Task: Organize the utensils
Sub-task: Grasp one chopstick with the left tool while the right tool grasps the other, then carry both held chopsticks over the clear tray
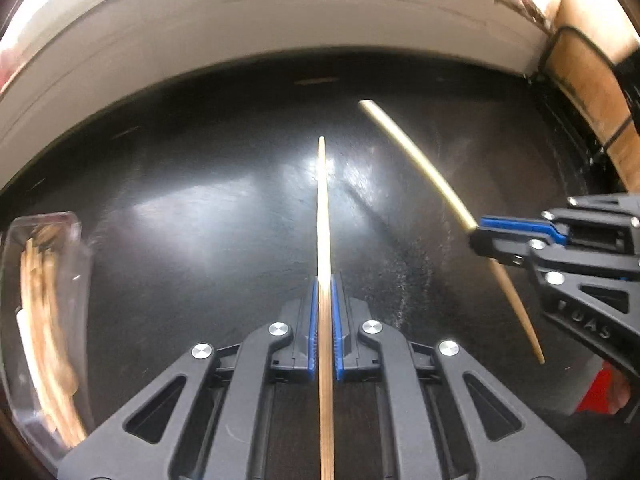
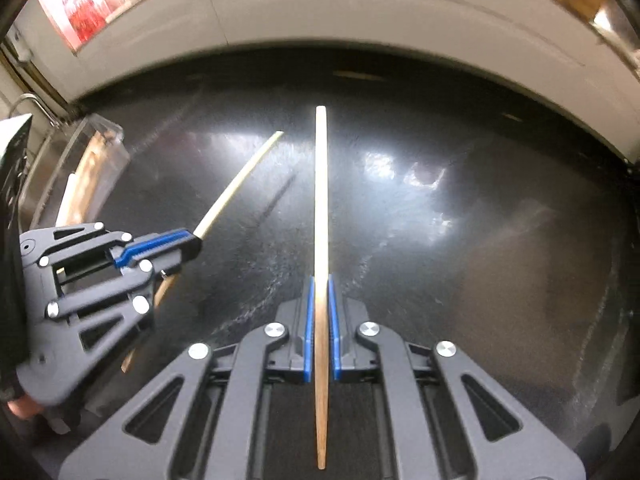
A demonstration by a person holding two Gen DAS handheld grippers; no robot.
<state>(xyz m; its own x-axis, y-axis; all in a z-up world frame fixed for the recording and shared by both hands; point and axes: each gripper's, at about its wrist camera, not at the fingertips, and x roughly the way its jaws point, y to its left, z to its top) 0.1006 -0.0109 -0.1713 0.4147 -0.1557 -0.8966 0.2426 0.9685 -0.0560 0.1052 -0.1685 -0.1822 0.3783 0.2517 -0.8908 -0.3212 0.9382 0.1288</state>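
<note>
One wooden chopstick (image 1: 325, 216) is clamped in the left gripper (image 1: 325, 300), another chopstick (image 2: 321, 200) in the right gripper (image 2: 321, 300); both are held above the black table (image 1: 200, 208), probably for transfer to the clear container (image 1: 44, 320).

Overhead glare on glossy dark tabletop (image 1: 200, 200); blurred, fisheye-warped edges.

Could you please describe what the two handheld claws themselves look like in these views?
Both the left claw and right claw are matte black linkage frames with triangular cutouts, silver rivets and blue finger pads. Raised lettering marks the right claw's arm.
</note>
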